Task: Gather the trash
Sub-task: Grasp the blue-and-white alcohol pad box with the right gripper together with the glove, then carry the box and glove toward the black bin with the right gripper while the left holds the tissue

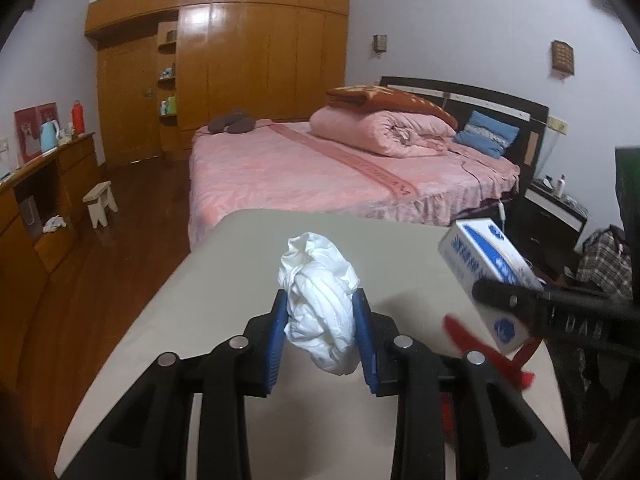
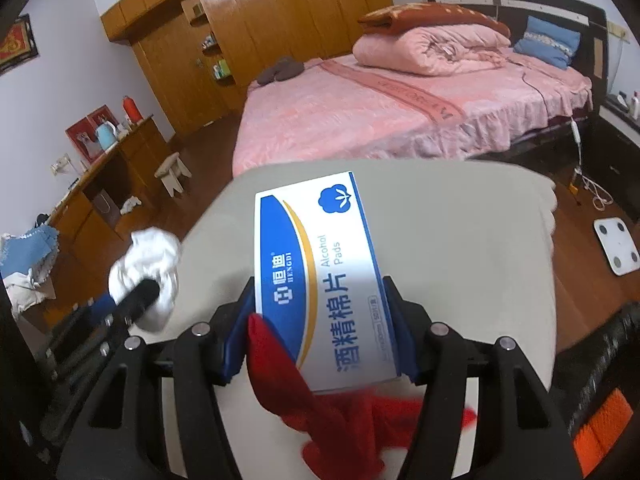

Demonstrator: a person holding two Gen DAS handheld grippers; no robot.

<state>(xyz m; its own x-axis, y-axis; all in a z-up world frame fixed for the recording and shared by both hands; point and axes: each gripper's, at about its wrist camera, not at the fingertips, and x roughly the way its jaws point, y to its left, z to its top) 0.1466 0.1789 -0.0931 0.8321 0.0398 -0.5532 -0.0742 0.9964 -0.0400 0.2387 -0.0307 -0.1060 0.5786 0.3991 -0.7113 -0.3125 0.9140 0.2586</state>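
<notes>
My left gripper [image 1: 320, 304] is shut on a crumpled white tissue wad [image 1: 320, 292] and holds it above the beige table [image 1: 224, 272]. The wad also shows in the right wrist view [image 2: 148, 268]. My right gripper [image 2: 320, 292] is shut on a white and blue alcohol pads box [image 2: 324, 276], held over the table [image 2: 460, 240]. The box shows at the right of the left wrist view [image 1: 484, 268]. A red cloth-like piece [image 2: 340, 412] hangs under the box at the gripper.
A pink bed [image 1: 320, 168] with a rolled quilt stands behind the table. A wooden wardrobe [image 1: 248, 60] lines the back wall. A desk with a kettle [image 1: 50, 136] and a small stool [image 1: 100, 202] stand at left. A white scale [image 2: 616, 246] lies on the floor.
</notes>
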